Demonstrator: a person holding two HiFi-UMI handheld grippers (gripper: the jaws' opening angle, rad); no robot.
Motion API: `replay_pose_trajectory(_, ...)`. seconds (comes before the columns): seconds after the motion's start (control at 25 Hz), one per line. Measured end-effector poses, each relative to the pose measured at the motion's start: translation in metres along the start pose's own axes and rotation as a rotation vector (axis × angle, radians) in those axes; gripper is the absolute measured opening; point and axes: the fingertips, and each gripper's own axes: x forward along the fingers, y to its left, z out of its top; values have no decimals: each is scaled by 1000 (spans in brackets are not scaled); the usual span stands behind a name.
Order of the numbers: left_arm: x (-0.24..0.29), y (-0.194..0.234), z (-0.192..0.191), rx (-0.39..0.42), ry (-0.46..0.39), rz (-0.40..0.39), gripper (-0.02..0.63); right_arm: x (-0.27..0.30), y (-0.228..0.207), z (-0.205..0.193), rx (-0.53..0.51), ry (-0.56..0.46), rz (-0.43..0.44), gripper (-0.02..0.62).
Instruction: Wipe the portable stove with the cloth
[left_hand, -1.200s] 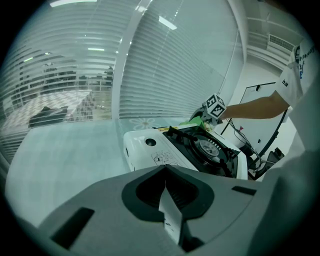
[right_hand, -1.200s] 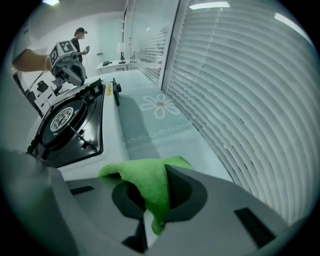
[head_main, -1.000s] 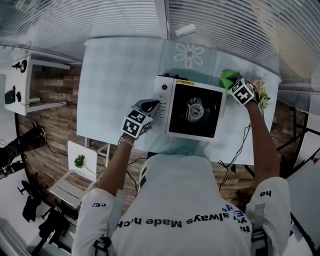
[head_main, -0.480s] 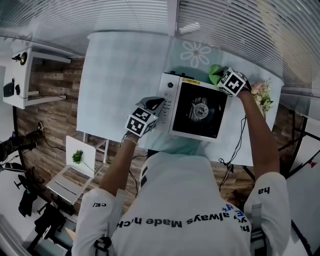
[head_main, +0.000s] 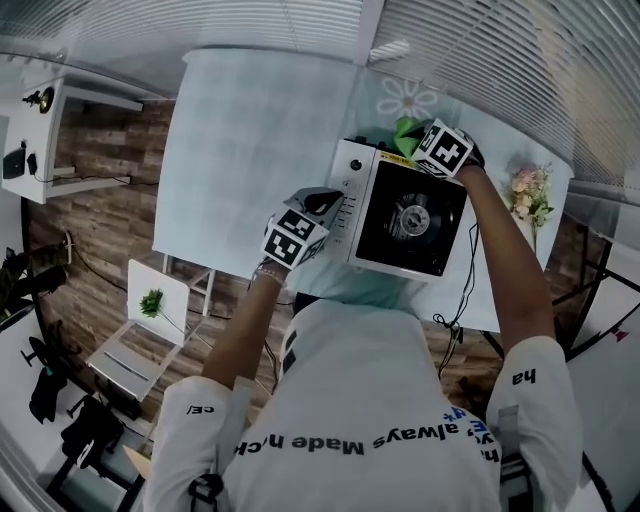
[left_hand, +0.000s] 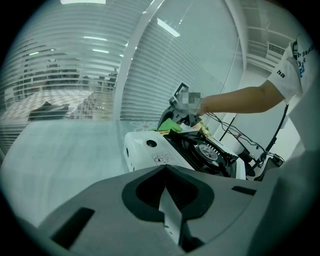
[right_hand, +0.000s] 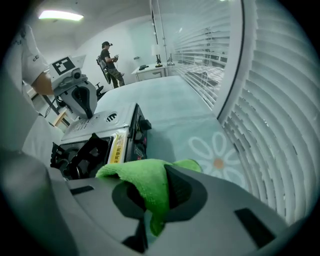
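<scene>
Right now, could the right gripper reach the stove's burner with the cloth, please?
Probably yes: the right gripper, shut on the cloth, is at the far edge of the stove, and nothing covers the burner or stands between.

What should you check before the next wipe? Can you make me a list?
1. Cloth pinched in the right claw: ok.
2. Cloth touching the stove: cannot tell; it is at the stove's far corner.
3. Left claw shut and empty, beside the stove's left side: ok. Whether it is bracing the stove: cannot tell.
4. No flame at the burner: ok.
5. Flowers stand apart from the stove: ok.
</scene>
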Motion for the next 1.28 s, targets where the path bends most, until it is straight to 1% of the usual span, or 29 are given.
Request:
replay_pose_trajectory(0.16, 1, 1, 0, 2, -5, -15, 12, 4, -1, 3, -6, 15, 1, 26)
replay_pose_trajectory(0.2, 1, 1, 0, 4, -7, -18, 12, 3, -3, 3, -15, 19, -13, 26)
replay_pose_trajectory(0.28, 0, -1, 0, 6, -6, -22, 12, -7, -10, 10, -61, 20, -78, 26)
replay_pose_trajectory(0.36, -5, -3, -1, 19, 8, -13, 12, -21, -16, 36, -112, -22, -147, 26)
replay_pose_trajectory(0.4, -9, -5, -2, 31, 12, -7, 12, -27, -15, 52, -125, -55, -164, 26)
replay_pose_trajectory(0.44, -13, -7, -3, 37, 10, -4, 12, -31, -11, 69, -131, -88, -167, 26)
replay_pose_trajectory(0.52, -20, -14, -6, 26, -2, -12, 12, -31, -1, 101, -147, -127, -155, 26)
replay_pose_trajectory(0.64, -30, -28, -18, 9, -5, -29, 12, -13, 23, 141, -217, -129, -111, 26)
replay_pose_trajectory(0.76, -36, -41, -38, -3, 10, -47, 12, 20, 48, 162, -310, -72, -55, 26)
replay_pose_trajectory(0.88, -40, -50, -54, -15, 19, -66, 12, 48, 64, 161, -376, 37, -15, 26)
replay_pose_trajectory(0.96, -40, -51, -62, -17, 20, -68, 12, 58, 69, 158, -378, 91, 6, 26)
replay_pose_trajectory(1.08, -41, -51, -62, -24, 0, -72, 12, 59, 75, 160, -367, 125, 21, 26)
replay_pose_trajectory(1.28, -42, -51, -62, 9, -12, -65, 12, 58, 91, 158, -458, 190, 19, 26)
